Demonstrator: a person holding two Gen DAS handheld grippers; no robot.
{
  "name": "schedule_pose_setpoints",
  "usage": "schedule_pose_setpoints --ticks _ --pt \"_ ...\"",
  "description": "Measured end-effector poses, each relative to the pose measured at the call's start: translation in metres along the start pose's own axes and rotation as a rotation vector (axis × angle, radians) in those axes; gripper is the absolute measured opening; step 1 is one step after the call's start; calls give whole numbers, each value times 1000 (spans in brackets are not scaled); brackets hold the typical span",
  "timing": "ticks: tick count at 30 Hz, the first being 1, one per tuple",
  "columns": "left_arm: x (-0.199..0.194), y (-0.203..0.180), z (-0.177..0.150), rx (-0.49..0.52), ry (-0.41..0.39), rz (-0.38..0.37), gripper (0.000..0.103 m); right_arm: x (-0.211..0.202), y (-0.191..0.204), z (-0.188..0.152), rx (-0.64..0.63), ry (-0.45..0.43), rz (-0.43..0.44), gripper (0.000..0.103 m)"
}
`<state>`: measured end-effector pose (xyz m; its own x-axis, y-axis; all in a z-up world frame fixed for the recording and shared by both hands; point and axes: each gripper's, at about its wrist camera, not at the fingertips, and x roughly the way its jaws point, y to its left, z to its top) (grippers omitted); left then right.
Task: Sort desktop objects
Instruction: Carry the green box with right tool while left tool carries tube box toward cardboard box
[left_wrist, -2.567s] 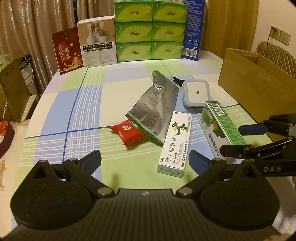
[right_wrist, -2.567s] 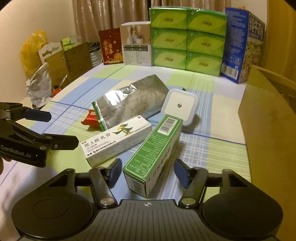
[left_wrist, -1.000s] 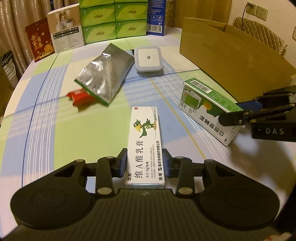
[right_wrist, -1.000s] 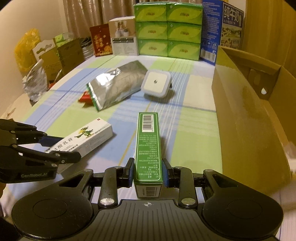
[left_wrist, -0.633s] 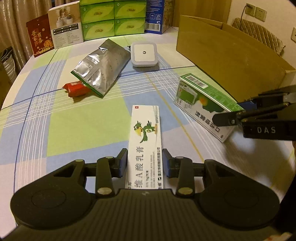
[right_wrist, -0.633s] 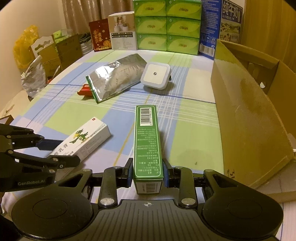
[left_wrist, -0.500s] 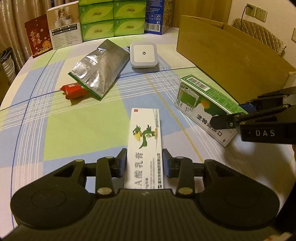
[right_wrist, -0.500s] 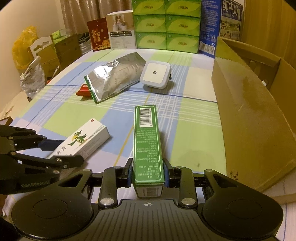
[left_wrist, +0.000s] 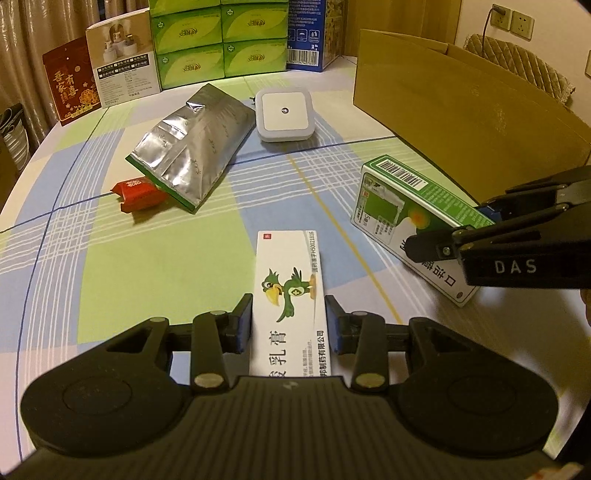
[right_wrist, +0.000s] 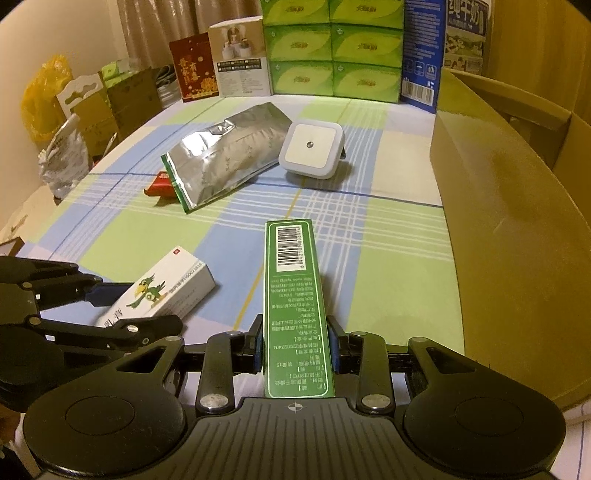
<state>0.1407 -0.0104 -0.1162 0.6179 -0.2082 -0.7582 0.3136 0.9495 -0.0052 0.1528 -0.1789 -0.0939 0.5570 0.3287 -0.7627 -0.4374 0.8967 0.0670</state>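
My left gripper (left_wrist: 289, 325) is shut on a long white ointment box (left_wrist: 290, 291) with a green bird on it, held just above the checked tablecloth; in the right wrist view that box (right_wrist: 162, 291) sits at lower left inside the left gripper (right_wrist: 122, 306). A green box (right_wrist: 295, 288) with a barcode is clamped in my right gripper (right_wrist: 294, 349), pointing away from me. In the left wrist view the green box (left_wrist: 410, 210) hangs at the right in the right gripper (left_wrist: 454, 229). A silver foil pouch (left_wrist: 195, 144), a red packet (left_wrist: 138, 190) and a white square night light (left_wrist: 284, 114) lie further back.
A large open cardboard box (right_wrist: 517, 206) stands along the right side. Green tissue packs (right_wrist: 332, 48), a blue carton (right_wrist: 421, 48), a white box (left_wrist: 122, 70) and a red card (left_wrist: 70, 85) line the far edge. Bags (right_wrist: 66, 118) stand off the table's left.
Both grippers closed on their boxes over the sequence. Since half a second ago both held boxes have shifted slightly; the pouch, packet and night light stayed put.
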Motion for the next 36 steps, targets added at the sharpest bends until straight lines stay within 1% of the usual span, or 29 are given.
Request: schedule_pose_setpoints --ticks 13,23,28,36 --pt "-1 2 -1 -14 -4 -6 33 10 6 -2 -40 29 -28 28" --pt "-7 5 2 -37 -24 -2 33 -7 8 3 -36 -48 -40 27" --pt "-10 6 6 -56 -31 -4 33 -11 8 4 -32 -64 -41 27" --pt "-13 3 9 -54 -38 -15 33 -18 9 5 -32 -90 -46 27"
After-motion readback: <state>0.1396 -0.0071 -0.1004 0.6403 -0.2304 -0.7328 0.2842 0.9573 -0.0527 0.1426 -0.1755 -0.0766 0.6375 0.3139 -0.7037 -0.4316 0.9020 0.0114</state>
